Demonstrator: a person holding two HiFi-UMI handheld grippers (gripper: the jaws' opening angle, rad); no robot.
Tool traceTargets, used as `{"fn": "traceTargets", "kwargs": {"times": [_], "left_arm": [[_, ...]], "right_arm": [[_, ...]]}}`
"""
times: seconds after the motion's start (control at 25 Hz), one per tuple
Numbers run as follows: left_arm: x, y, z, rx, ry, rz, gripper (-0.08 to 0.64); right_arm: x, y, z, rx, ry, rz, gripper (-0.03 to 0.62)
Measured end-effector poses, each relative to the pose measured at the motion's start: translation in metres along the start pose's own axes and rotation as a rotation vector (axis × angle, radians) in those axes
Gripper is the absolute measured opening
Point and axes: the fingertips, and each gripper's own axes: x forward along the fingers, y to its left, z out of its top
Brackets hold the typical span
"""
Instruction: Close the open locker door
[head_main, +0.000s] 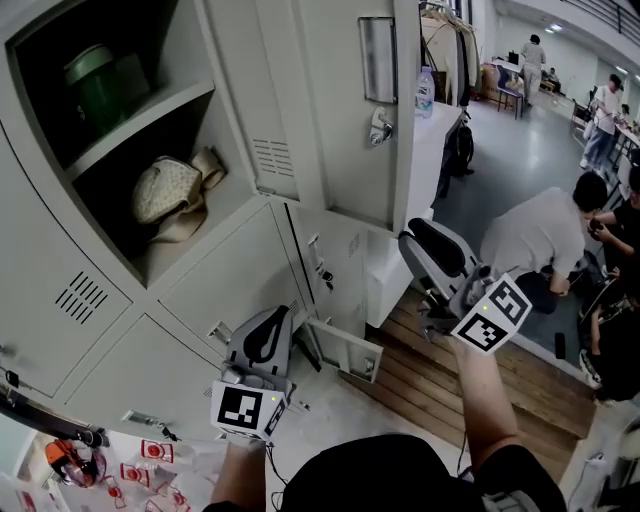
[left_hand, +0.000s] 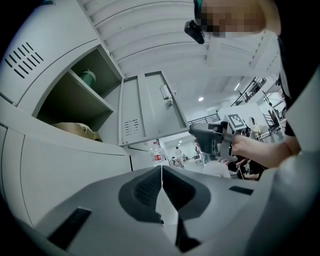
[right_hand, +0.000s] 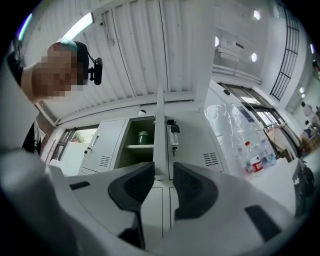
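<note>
Locker door (head_main: 335, 110) open at twelve o'clock; right gripper (head_main: 422, 250) slightly parted, left gripper (head_main: 268, 328) closed, empty; a push may glance off its thin edge.

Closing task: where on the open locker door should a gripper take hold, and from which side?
Pinch the open locker door on its free vertical edge, near the lock, coming in edge-on from the front. It is a thin flat sheet standing out from the cabinet; the open fingers of the right gripper frame that edge without touching it.
</note>
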Motion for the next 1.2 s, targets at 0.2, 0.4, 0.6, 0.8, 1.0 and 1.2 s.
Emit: {"fn": "traceTargets", "kwargs": {"times": [0.2, 0.4, 0.6, 0.8, 1.0, 1.2], "left_arm": [[-0.002, -0.001, 0.000, -0.007, 0.003, 0.034, 0.023], [-0.021, 0.002, -0.003, -0.019, 0.013, 0.068, 0.023], [-0.049, 0.006, -0.005, -0.032, 0.024, 0.107, 0.023], [-0.082, 0.016, -0.003, -0.021, 0.042, 0.167, 0.023], [-0.121, 0.034, -0.002, -0.009, 0.069, 0.270, 0.023], [-0.159, 0.051, -0.003, -0.001, 0.087, 0.385, 0.023]], "right_arm": [[0.001, 0.002, 0.001, 0.020, 0.011, 0.043, 0.089], [0.001, 0.024, -0.001, 0.046, 0.007, 0.081, 0.081], [0.008, 0.073, -0.003, 0.047, 0.025, 0.189, 0.081], [0.022, 0.122, -0.008, -0.003, 0.017, 0.270, 0.094], [0.047, 0.162, -0.023, 0.042, 0.020, 0.358, 0.128], [0.073, 0.194, -0.037, 0.031, 0.022, 0.442, 0.144]]}}
